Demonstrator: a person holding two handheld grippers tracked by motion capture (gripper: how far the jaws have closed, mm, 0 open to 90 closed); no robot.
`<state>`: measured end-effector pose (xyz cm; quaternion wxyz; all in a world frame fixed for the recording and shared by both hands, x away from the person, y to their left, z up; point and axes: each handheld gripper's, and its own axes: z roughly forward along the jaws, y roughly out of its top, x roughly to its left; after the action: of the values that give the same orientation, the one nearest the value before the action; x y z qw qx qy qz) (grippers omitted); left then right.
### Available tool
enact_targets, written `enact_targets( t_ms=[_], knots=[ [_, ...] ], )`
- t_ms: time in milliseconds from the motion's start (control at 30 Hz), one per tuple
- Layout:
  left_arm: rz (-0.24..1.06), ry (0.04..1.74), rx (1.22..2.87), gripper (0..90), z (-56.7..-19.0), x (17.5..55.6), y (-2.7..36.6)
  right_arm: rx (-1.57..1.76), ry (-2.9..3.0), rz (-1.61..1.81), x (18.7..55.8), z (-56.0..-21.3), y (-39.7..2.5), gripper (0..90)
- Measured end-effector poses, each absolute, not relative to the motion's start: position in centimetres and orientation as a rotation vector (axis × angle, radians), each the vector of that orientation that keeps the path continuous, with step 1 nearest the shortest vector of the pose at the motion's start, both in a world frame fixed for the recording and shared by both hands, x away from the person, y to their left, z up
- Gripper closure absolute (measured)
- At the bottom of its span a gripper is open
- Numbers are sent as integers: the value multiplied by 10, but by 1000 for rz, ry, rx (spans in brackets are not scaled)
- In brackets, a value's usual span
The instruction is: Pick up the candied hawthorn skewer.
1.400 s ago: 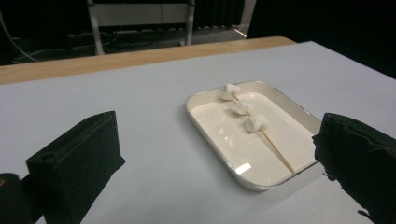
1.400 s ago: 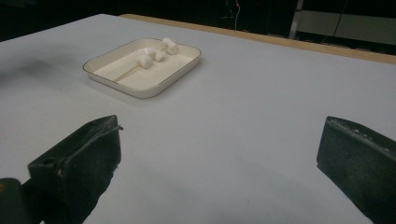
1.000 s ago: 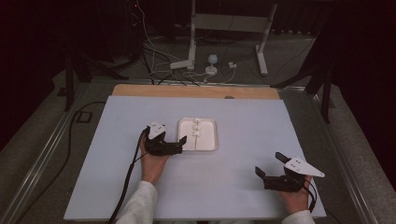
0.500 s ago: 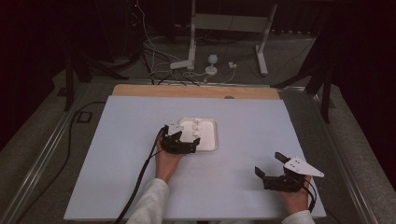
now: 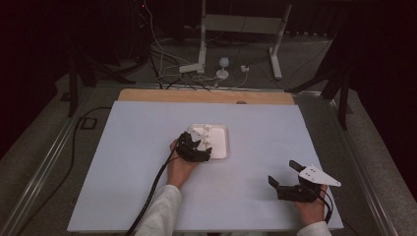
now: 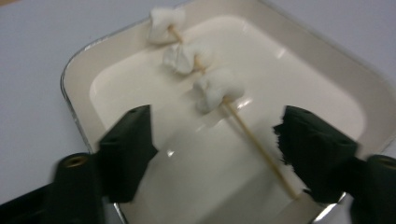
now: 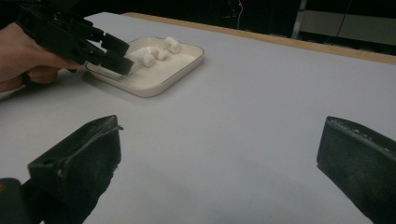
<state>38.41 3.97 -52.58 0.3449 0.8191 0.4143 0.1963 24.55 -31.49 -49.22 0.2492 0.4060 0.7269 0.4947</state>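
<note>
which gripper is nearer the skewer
Left. The left gripper hangs open over the tray, jaws either side of the skewer. The right gripper sits far off on the mat.

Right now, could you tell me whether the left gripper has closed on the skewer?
No, the left gripper is open, jaws either side of the skewer in the tray.

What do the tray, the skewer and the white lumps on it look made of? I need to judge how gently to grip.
Tray: glossy cream ceramic or enamel, judging by its sharp highlights. Skewer: thin pale stick, likely bamboo or wood. Lumps: matte, puffy white, probably marshmallows, soft. The left gripper hangs open over them.
</note>
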Motion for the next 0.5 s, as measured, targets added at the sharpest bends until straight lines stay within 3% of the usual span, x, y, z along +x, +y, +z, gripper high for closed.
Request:
enact_targets(
  t_ms=[233, 267, 300, 433, 500],
  knots=[
    [444, 1090, 2149, 624, -520, 386, 47, 1112, 1976, 1351, 245, -492, -316, 0],
    [439, 1095, 2156, 708, -519, 386, 49, 1111, 1975, 1351, 245, -492, -316, 0],
    [436, 1101, 2161, 708, -518, 387, 51, 1111, 1975, 1351, 245, -492, -316, 0],
    [432, 1125, 2173, 877, -516, 387, 55, 1108, 1978, 1348, 245, -492, -315, 0],
    [421, 1145, 2169, 891, -515, 388, 56, 1107, 1979, 1347, 245, -492, -315, 0]
  ],
)
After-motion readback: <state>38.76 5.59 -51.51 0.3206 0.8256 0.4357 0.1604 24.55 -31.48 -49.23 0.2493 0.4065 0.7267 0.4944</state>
